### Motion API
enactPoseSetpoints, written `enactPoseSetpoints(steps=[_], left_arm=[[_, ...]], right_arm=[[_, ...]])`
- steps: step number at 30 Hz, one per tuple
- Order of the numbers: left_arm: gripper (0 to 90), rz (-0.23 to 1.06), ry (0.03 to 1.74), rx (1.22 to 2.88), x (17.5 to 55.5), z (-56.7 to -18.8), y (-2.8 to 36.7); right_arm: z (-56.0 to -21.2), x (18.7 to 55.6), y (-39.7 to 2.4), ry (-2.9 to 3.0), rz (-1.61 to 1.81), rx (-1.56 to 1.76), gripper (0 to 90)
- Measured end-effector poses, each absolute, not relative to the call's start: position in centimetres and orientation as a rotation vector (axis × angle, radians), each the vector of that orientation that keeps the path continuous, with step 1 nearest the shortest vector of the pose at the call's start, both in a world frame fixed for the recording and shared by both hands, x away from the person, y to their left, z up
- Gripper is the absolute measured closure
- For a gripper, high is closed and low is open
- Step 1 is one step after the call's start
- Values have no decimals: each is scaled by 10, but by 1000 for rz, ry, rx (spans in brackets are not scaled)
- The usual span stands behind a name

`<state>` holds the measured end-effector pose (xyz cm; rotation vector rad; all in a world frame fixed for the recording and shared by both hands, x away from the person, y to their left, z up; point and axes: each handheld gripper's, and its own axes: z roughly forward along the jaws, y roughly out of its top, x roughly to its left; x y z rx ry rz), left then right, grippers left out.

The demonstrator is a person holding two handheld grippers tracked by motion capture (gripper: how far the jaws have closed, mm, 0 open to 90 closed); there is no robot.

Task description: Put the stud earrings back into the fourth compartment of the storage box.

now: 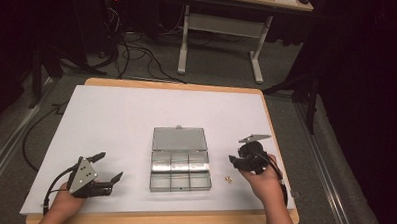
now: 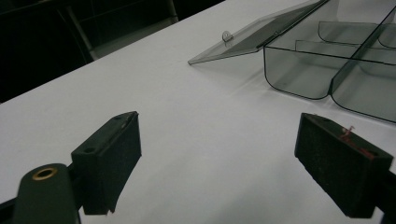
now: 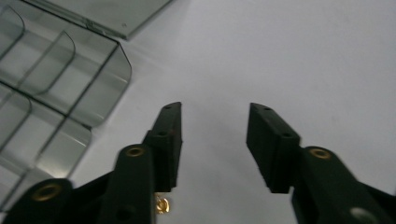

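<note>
Tiny brass-coloured metal pieces [image 1: 228, 179] at three o'clock of clear plastic compartment box [image 1: 180, 178] on white table sheet [image 1: 116, 120], likely light, hard, slippery, best pinched across the middle; right gripper [image 3: 214, 140] jaws apart and empty, left gripper [image 2: 219, 163] jaws wide apart, empty.

The wooden table [image 1: 280, 154] carries a white sheet [image 1: 121, 119]. On the sheet lie a clear compartment box [image 1: 180, 172] (lid [image 1: 179, 139] folded open, flat) and, just right, small brass parts [image 1: 228, 179].
</note>
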<state>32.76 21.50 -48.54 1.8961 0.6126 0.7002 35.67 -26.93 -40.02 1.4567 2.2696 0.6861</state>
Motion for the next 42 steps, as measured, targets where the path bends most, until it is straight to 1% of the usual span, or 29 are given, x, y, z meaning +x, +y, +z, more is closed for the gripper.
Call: enactPoseSetpoints(steps=[5,16,23,27,40,41,42], left_arm=[[150,702,609,1898,327,-485,215],[150,697,606,1897,327,-485,215],[150,695,606,1897,328,-485,215],[150,699,599,1902,327,-485,215],[150,677,609,1911,329,-485,215],[150,679,606,1912,329,-485,215],[150,680,604,1912,329,-485,215]], right_arm=[[-384,371,-260,2288,681,1513,603],[-399,368,-255,2373,605,1537,583],[-409,364,-258,2478,544,1568,635],[-411,362,-257,2517,513,1591,688],[-422,362,-256,2636,426,1584,754],[-424,363,-256,2635,405,1596,778],[-424,363,-256,2635,405,1596,778]])
